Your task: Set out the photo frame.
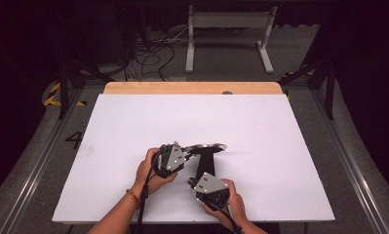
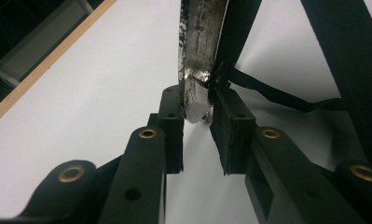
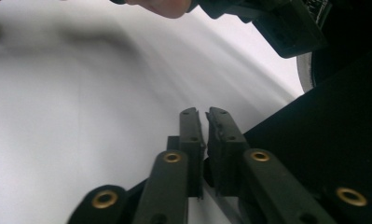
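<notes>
Fingers of the left gripper (image 2: 196,126) pinch the rim of a silver metal plate (image 2: 200,56); fingers of the right gripper (image 3: 205,128) are nearly closed on nothing.

In the high view the plate (image 1: 207,146) is held level above a black stand (image 1: 206,163) near the middle of the white table's (image 1: 133,122) near edge, the left gripper (image 1: 184,152) at its side. The right gripper (image 1: 194,183) sits just beside the stand's foot, closer to the near edge. The work looks midway: the plate is gripped, and whether it is seated on the stand cannot be told; letting go remains.
</notes>
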Tool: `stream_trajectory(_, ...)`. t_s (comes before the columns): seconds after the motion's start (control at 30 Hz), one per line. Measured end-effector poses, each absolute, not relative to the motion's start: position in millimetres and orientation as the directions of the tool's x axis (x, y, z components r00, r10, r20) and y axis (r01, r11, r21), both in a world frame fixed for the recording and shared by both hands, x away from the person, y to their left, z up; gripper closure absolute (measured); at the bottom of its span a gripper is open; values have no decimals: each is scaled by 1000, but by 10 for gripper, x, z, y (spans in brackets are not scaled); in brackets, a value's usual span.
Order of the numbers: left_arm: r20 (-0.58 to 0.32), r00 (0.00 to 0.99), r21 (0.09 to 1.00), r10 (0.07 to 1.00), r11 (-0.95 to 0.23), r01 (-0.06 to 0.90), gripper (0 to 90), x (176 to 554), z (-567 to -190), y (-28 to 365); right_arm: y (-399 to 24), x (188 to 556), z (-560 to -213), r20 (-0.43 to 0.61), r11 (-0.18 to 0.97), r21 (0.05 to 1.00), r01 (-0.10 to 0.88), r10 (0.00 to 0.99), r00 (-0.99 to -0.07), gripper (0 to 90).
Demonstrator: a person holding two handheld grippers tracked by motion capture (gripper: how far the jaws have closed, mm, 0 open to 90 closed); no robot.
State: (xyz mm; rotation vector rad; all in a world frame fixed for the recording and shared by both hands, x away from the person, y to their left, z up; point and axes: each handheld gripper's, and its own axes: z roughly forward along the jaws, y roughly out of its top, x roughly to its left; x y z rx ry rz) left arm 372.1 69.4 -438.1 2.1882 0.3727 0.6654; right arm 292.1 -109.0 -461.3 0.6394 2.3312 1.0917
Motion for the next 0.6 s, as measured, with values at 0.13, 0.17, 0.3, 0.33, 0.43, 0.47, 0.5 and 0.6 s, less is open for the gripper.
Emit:
stream_trajectory(0.13, 337, 820, 767, 462, -640, 46, 746, 3718, -4379, 703, -1079, 2896, -4609, -262, 601, 769, 217, 606, -751, 900)
stream_trajectory(0.17, 343, 817, 764, 463, -643, 43, 746, 3714, -4377, 699, -1077, 2889, -4606, -274, 613, 760, 217, 605, -748, 900)
stream_trajectory(0.3, 355, 812, 760, 463, -648, 38, 744, 3713, -4371, 683, -1071, 2873, -4587, -286, 624, 746, 233, 616, -733, 900)
stream_trajectory(0.33, 355, 809, 762, 468, -647, 40, 743, 3711, -4370, 673, -1064, 2867, -4584, -291, 625, 748, 225, 612, -735, 897)
stream_trajectory(0.43, 353, 804, 761, 480, -647, 52, 738, 3702, -4371, 652, -1043, 2880, -4601, -254, 608, 764, 217, 592, -765, 835)
stream_trajectory(0.47, 351, 807, 763, 475, -645, 48, 738, 3708, -4372, 658, -1019, 2880, -4617, -262, 611, 764, 207, 587, -766, 839)
stream_trajectory(0.5, 346, 810, 765, 474, -642, 49, 739, 3712, -4373, 663, -997, 2879, -4630, -269, 614, 763, 200, 583, -767, 836)
stream_trajectory(0.6, 339, 815, 765, 471, -641, 53, 741, 3720, -4370, 670, -950, 2896, -4658, -274, 625, 754, 201, 578, -768, 847)
